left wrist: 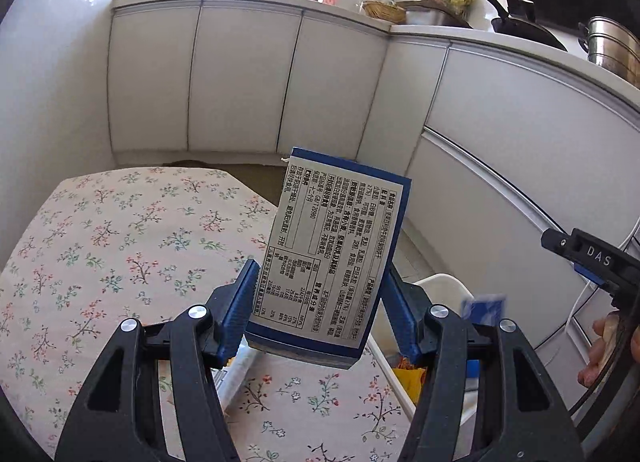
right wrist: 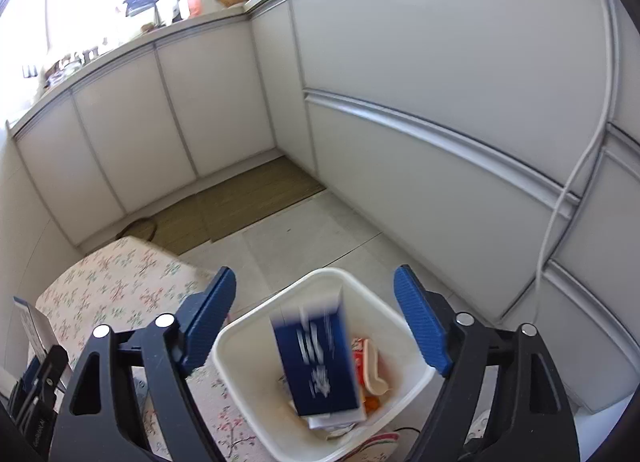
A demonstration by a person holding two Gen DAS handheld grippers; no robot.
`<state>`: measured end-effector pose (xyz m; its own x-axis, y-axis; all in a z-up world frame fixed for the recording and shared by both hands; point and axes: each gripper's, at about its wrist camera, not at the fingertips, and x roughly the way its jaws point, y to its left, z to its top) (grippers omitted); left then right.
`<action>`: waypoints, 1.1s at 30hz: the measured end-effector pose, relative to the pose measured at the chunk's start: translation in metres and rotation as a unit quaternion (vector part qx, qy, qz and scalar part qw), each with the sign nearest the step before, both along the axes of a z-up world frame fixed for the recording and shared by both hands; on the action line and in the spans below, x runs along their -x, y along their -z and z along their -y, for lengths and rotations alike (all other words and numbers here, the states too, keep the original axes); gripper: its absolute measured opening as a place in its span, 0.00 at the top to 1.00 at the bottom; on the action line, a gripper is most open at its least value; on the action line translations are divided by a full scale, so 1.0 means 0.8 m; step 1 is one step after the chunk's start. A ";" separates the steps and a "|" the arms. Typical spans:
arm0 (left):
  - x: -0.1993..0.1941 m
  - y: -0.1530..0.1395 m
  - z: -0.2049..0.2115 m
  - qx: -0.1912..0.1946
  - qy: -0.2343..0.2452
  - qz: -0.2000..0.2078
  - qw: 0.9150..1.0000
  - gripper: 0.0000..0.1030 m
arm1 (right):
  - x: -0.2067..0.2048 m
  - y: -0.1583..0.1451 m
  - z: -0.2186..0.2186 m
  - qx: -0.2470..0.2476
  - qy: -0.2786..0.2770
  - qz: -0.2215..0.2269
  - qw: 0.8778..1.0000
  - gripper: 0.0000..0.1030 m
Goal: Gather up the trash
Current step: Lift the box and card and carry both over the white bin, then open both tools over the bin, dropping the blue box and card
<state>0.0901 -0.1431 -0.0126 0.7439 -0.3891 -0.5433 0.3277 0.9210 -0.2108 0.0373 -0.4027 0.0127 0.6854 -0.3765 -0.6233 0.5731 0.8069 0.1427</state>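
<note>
Our left gripper (left wrist: 318, 302) clenched a blue box (left wrist: 332, 250), label up, over the floral table (left wrist: 120, 242). Our right gripper (right wrist: 316, 318) stood released, pads clear of a second, blurred blue box (right wrist: 316, 366) in the white bin (right wrist: 400, 326) below, at the table's 3 o'clock, among wrappers (right wrist: 370, 366) already inside

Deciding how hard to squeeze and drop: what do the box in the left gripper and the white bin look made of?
Box in the left gripper: looks like thin printed cardboard, blue with a pale label panel, flat faces and crisp folded edges; finish fairly matte.
White bin: probably moulded plastic, with smooth walls, rounded corners, a rolled rim and a slight sheen. A second blue box, blurred, is inside it below the open right gripper.
</note>
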 end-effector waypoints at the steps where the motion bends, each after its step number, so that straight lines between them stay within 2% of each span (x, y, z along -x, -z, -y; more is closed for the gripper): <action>1: -0.002 0.003 0.006 0.000 0.005 -0.003 1.000 0.44 | 0.005 -0.002 0.006 0.003 0.015 0.004 1.000 0.14; 7: -0.016 0.000 0.060 0.006 0.052 -0.024 0.998 0.44 | 0.040 -0.009 0.054 0.001 0.093 0.022 0.995 0.12; 15: -0.039 -0.002 0.128 0.018 0.105 -0.061 0.992 0.43 | 0.075 -0.009 0.092 -0.018 0.149 0.036 0.988 0.12; 20: -0.055 0.009 0.162 0.029 0.130 -0.110 0.985 0.43 | 0.083 -0.009 0.101 -0.018 0.164 0.039 0.986 0.12; 23: -0.058 0.013 0.180 0.018 0.142 -0.118 0.983 0.42 | 0.083 -0.008 0.105 -0.021 0.166 0.036 0.985 0.12; 27: -0.057 0.013 0.197 0.008 0.163 -0.127 0.978 0.28 | 0.082 -0.006 0.105 -0.023 0.165 0.029 0.986 0.12; 33: -0.057 0.008 0.192 -0.012 0.143 -0.124 0.982 0.24 | 0.077 -0.006 0.093 -0.005 0.157 0.021 0.987 0.12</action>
